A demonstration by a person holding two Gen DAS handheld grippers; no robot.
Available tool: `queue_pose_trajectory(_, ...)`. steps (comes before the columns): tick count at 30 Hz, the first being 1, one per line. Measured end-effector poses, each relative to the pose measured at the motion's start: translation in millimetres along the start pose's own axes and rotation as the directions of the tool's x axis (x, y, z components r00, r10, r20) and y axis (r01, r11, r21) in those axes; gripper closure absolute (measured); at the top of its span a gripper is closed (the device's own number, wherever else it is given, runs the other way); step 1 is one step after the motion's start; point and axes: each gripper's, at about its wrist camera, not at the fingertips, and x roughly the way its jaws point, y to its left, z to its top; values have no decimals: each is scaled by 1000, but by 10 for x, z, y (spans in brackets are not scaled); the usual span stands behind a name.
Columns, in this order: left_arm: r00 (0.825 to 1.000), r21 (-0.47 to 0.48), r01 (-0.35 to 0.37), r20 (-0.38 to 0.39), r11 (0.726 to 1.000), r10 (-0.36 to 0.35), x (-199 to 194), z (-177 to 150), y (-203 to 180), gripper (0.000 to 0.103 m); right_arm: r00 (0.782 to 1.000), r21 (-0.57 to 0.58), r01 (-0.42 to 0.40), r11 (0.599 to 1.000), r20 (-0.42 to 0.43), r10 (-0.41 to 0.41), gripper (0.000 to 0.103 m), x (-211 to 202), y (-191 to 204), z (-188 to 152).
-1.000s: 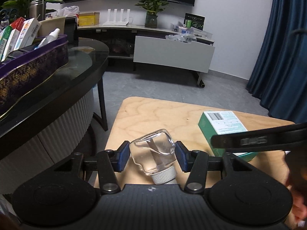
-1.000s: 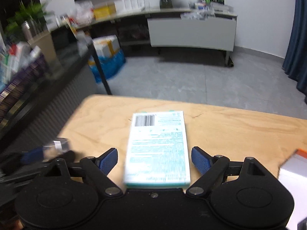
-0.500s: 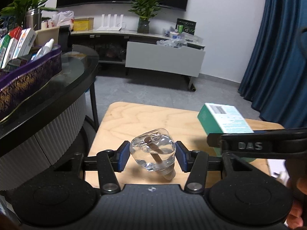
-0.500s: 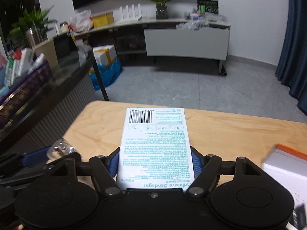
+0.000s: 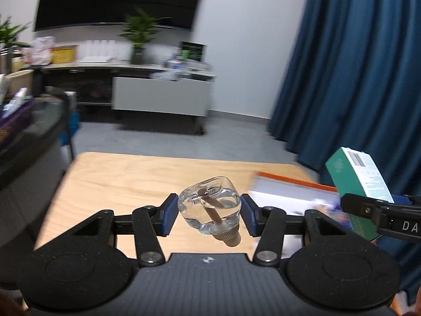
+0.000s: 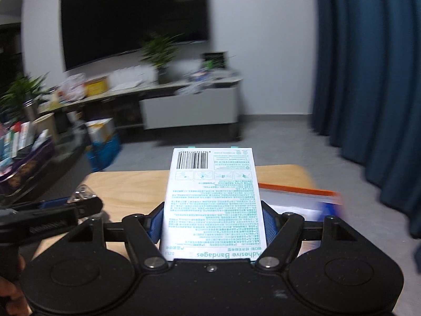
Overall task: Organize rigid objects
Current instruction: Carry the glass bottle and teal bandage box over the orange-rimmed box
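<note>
Both wrist views over table (image 5: 131,179)

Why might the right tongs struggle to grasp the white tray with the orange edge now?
Probably not able yet: the right tongs are already shut on the bandage box, so nothing is free to grip the white tray lying on the wooden table.

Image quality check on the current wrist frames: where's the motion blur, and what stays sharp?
Left wrist: room, curtain and wooden table edges are smeared; the clear bottle in the left hand-held gripper is crisp. Right wrist: background streaked, orange-edged tray blurred; the bandage box in the right hand-held gripper is sharp, its print readable. Both views show fisheye bending.
</note>
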Motion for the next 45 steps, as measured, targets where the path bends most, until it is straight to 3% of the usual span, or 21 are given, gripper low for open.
queue_pose_trajectory(6,993,61,120,3,991,-120,-75,-64,-564,52,992,76,108,991,51,-112,19,-554,-563,-172)
queue_pose_trajectory(10,988,85,153,13,985,-155,-135,-82,-745,52,990,115,120,986,63,-127,19,-758,-713,-305)
queue_pose_trajectory(26,990,99,130,40,987,-135,-315,-217,-808,52,996,129,59,990,64,-68,19,-906,-643,-433)
queue_pose_trajectory(45,990,110,141,0,984,-142,-236,-318,-843,52,998,125,47,991,42,-53,19,-842,-760,-436)
